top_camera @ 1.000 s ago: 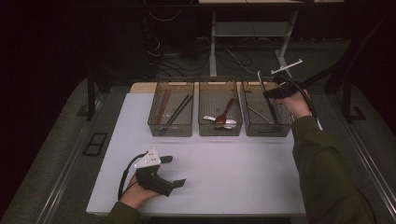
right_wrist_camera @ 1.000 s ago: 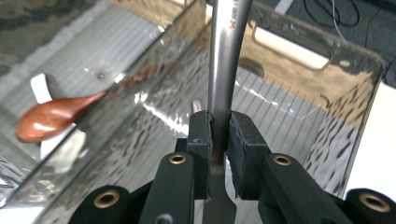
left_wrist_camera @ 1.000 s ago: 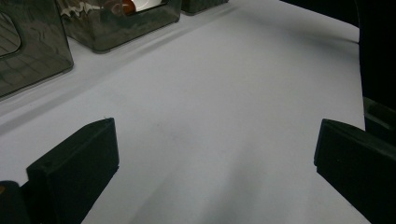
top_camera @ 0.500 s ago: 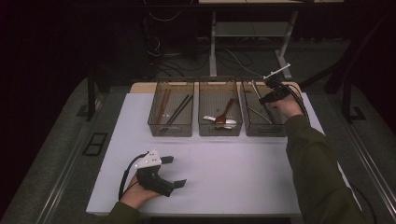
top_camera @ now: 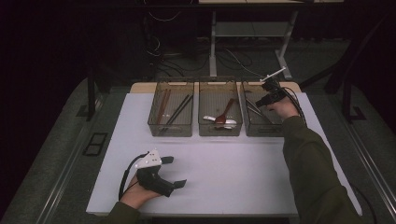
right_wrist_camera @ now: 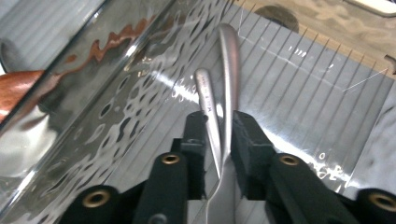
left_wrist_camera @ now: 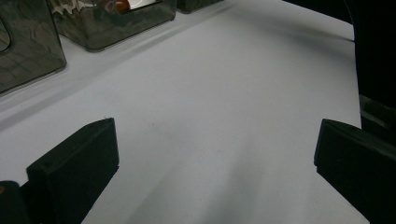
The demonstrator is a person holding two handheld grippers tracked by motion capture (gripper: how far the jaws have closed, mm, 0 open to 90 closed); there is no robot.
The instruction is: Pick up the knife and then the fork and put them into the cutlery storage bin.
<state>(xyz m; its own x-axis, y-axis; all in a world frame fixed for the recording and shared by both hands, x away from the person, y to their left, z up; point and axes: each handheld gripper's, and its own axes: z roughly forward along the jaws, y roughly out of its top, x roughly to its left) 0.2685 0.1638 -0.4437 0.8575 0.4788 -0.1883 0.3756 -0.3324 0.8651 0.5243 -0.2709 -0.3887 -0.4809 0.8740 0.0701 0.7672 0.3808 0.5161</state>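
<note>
Metal utensil handles (right_wrist_camera: 219,93), two lying side by side in the right-hand bin (top_camera: 259,129), run straight ahead between the right gripper (right_wrist_camera: 218,125) jaws, which clamp them, while the left gripper (top_camera: 173,171) rests spread apart on the table (top_camera: 233,177).

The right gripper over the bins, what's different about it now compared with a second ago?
The right gripper has dipped lower into the right-hand bin, its jaws closed on two metal utensil handles. The left gripper rests open on the table as before, and the other bins look unchanged.
</note>
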